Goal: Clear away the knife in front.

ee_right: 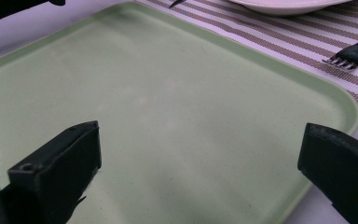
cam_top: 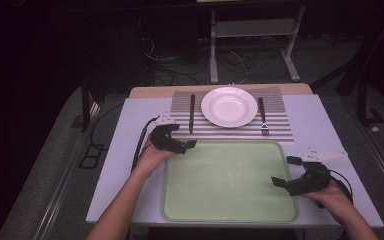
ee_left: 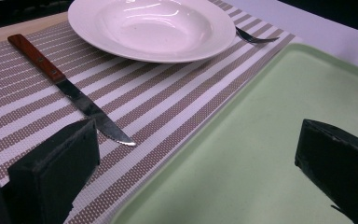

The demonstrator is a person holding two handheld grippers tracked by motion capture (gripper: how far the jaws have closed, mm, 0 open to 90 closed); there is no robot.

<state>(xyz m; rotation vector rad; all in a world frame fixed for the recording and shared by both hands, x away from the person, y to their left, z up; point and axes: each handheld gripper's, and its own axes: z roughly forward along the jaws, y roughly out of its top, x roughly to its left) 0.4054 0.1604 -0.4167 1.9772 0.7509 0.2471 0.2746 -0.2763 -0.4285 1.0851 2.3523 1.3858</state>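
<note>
A white plate (cam_top: pixel 229 106) (ee_left: pixel 151 27) stands on a striped placemat (cam_top: pixel 280 131) (ee_left: pixel 177 88) at the back of the table. A knife with a reddish wooden handle (cam_top: pixel 191 113) (ee_left: pixel 67 86) lies to its left, a fork (cam_top: pixel 262 116) (ee_left: pixel 256 38) (ee_right: pixel 354 52) to its right. In front lies a pale green tray (cam_top: pixel 230 182) (ee_left: pixel 261 154) (ee_right: pixel 168 107), bare inside. My left gripper (cam_top: pixel 184 139) (ee_left: pixel 196 172) is open, over the tray's far left corner near the knife tip. My right gripper (cam_top: pixel 286 171) (ee_right: pixel 200 172) is open at the tray's right edge.
The light table top (cam_top: pixel 120 160) has bare strips left and right of the tray. A white metal frame (cam_top: pixel 252 30) and cables on the floor lie beyond the table's far edge. A cable (cam_top: pixel 141 142) trails from the left gripper.
</note>
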